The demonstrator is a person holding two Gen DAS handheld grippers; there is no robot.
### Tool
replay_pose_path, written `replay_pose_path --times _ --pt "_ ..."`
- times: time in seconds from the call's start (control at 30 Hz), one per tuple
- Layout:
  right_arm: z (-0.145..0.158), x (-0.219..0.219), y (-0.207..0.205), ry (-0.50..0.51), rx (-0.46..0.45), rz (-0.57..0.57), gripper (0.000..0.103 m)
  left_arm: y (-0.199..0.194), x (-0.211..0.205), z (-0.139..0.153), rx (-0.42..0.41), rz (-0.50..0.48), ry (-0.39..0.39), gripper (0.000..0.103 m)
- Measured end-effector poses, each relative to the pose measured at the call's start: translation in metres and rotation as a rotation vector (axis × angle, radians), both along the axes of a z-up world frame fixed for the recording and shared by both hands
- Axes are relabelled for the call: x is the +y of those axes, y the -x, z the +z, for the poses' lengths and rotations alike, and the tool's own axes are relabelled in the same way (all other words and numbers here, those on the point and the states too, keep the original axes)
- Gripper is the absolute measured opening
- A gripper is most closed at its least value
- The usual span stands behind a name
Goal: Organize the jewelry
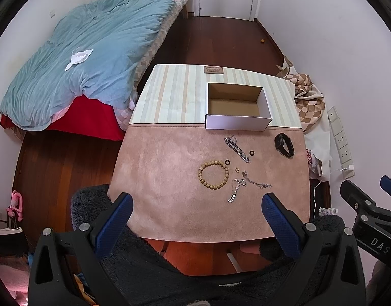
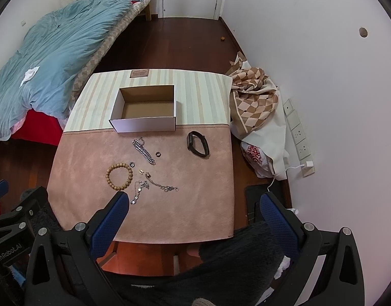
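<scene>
An open white cardboard box (image 1: pixel 236 122) (image 2: pixel 144 125) stands empty at the middle of the table. In front of it on the pink mat lie a wooden bead bracelet (image 1: pixel 213 175) (image 2: pixel 119 176), a thick silver chain (image 1: pixel 237 150) (image 2: pixel 144 151), a thin silver necklace (image 1: pixel 246 185) (image 2: pixel 154 186), two dark rings (image 1: pixel 251 152) (image 1: pixel 227 162), a small gold piece (image 1: pixel 237 169) and a black smart band (image 1: pixel 284 144) (image 2: pixel 198 144). My left gripper (image 1: pixel 196 204) and right gripper (image 2: pixel 192 204) are both open and empty, held above the table's near edge.
A bed with a blue quilt (image 1: pixel 88 58) stands to the left. A checked cloth heap (image 2: pixel 254 99) and a power strip (image 2: pixel 298 135) lie by the right wall. Dark wooden floor (image 1: pixel 220 40) surrounds the table. A dark fuzzy sleeve (image 2: pixel 233 260) lies under the grippers.
</scene>
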State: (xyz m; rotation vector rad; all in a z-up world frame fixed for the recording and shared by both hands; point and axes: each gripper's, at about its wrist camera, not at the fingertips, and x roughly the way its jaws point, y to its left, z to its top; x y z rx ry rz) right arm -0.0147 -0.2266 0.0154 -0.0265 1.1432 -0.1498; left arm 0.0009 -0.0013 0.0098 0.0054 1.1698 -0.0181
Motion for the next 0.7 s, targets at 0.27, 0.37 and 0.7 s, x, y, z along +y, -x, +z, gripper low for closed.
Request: replay_pose_path --times 0.27,0.37,0.7 --pt "0.0003 0.0003 0.0001 -0.002 0.001 0.002 0.103 0.0003 -0.0009 0.0019 -0.004 -0.001 -0.004 0.103" --pt "0.001 0.0 0.0003 -0.001 0.0 0.002 0.103 -0.0005 -0.0013 0.0041 -0.007 -0.003 -0.004 0.103" --pt "0.0023 -0.001 0.0006 -0.003 0.0 0.002 0.103 0.0029 -0.0028 0.0026 -0.011 -0.006 -0.007 0.103"
